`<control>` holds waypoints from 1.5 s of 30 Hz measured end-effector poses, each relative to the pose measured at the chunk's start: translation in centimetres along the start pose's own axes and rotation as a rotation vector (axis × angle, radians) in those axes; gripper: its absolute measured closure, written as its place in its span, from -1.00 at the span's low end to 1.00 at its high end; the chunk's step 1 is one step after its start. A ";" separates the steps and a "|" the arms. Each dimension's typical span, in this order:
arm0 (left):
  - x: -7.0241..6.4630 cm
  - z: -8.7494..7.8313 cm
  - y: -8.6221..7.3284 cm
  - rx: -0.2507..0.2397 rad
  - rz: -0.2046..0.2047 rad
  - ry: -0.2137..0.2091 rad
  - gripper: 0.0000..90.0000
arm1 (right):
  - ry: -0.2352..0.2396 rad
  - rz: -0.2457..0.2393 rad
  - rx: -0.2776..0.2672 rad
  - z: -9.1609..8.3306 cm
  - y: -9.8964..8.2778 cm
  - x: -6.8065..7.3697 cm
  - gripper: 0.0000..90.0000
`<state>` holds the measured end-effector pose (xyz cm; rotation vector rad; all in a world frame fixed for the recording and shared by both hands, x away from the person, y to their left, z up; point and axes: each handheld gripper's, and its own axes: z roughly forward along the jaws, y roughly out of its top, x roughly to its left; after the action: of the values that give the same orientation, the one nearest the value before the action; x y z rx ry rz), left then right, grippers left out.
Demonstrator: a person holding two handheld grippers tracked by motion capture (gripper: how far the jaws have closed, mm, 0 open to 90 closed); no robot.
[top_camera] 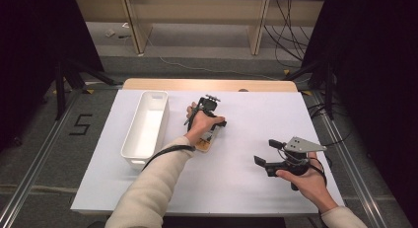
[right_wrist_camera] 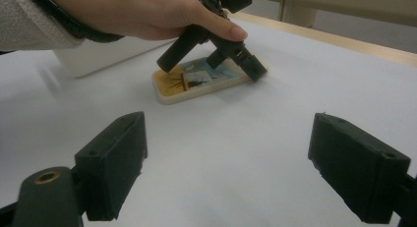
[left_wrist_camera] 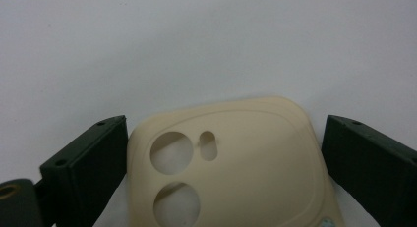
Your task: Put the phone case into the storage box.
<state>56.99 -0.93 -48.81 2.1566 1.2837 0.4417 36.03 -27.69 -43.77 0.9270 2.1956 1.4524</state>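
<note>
A cream phone case [left_wrist_camera: 246, 178] with round camera holes lies flat on the white sheet, its inside showing a printed picture [right_wrist_camera: 196, 82]. My left gripper [top_camera: 209, 135] points down over the case [top_camera: 205, 144], and its open jaws stand just outside the two long sides with thin slivers of sheet between. The same gripper [right_wrist_camera: 211, 70] straddles the case in the right gripper view. My right gripper [top_camera: 266, 151] rests near the table's right front, held level, open and with nothing between its jaws [right_wrist_camera: 226, 163].
A long white bin [top_camera: 129, 134] stands to the left of the case, beside the left forearm. The white sheet [top_camera: 236, 188] covers the table, with its wooden far edge [top_camera: 207, 84] showing. Beyond are table legs and cables on the floor.
</note>
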 end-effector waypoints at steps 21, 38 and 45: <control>0.1 -0.1 -0.2 -0.006 -0.018 -0.005 -0.80 | -0.001 0.001 0.003 0.1 0.0 0.0 -0.65; 0.1 0.0 -0.1 0.000 -0.022 -0.008 -0.79 | -0.001 0.006 0.002 0.1 0.0 0.0 -0.65; 0.1 -0.1 -0.2 -0.010 -0.021 -0.006 -0.78 | -0.003 0.006 0.001 0.1 0.0 0.0 -0.65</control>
<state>56.88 -0.72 -48.85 2.1332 1.2969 0.4319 36.11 -27.66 -43.80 0.9367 2.1934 1.4520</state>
